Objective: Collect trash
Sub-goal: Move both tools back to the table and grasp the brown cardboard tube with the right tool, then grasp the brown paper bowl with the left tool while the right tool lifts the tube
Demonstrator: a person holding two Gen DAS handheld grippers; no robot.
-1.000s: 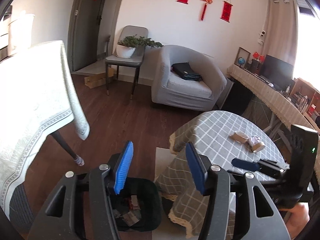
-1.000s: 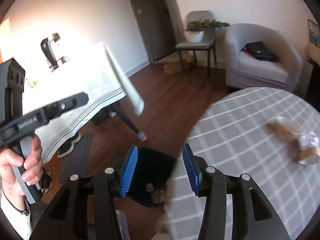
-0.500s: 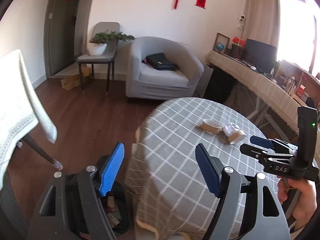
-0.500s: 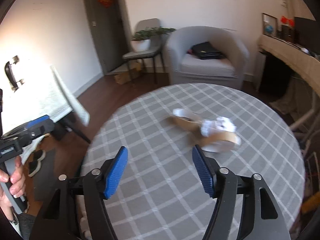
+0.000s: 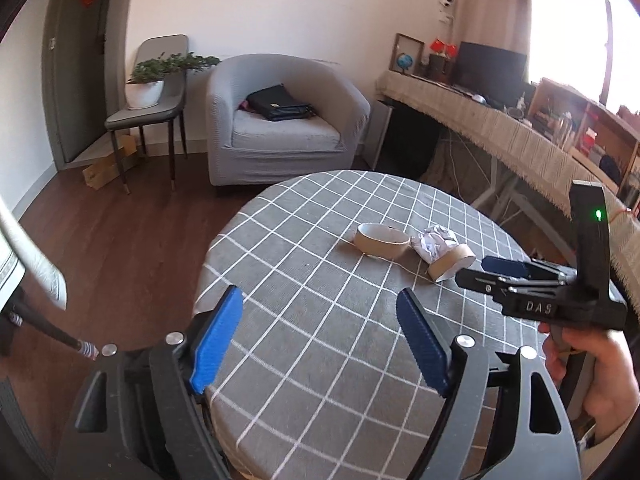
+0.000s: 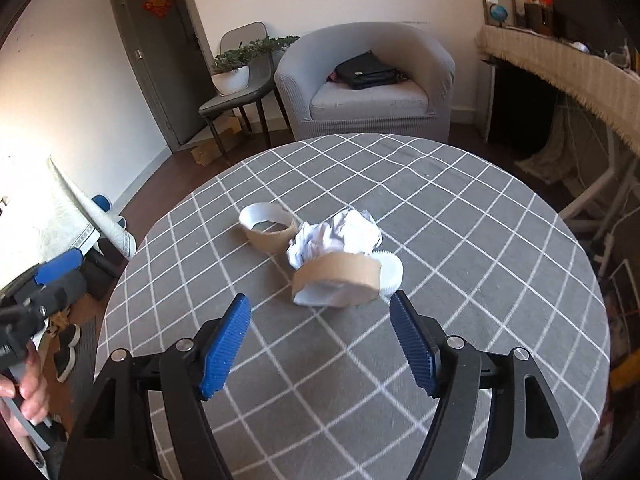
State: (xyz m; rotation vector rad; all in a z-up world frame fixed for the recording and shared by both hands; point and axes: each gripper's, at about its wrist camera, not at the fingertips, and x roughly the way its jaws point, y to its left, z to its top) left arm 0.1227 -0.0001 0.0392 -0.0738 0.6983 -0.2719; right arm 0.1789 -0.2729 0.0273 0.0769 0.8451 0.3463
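Three bits of trash lie close together near the middle of the round counter [image 6: 460, 208]: an open cardboard ring [image 6: 267, 229] at centre left of the right wrist view, a crumpled paper wad [image 6: 340, 236] touching it on the right, and a second ring [image 6: 340, 278] lying just below the wad, nearest the camera. A white ribbed lid or cap seems to sit against that second ring's right side; what it is exactly is hard to tell.

The right tool [image 6: 320, 340] points down at this cluster from the lower centre of its frame, jaws opening, nothing between the blue pads. It is lined up with the near ring, probably because that piece is the easiest to straddle first.

The left tool [image 5: 320, 344] sits at the bottom of its own frame, over the counter's near left part and well short of the trash. Its jaws are also opening and empty. It likely aims at the far ring [image 5: 382, 240], so each hand takes one piece.
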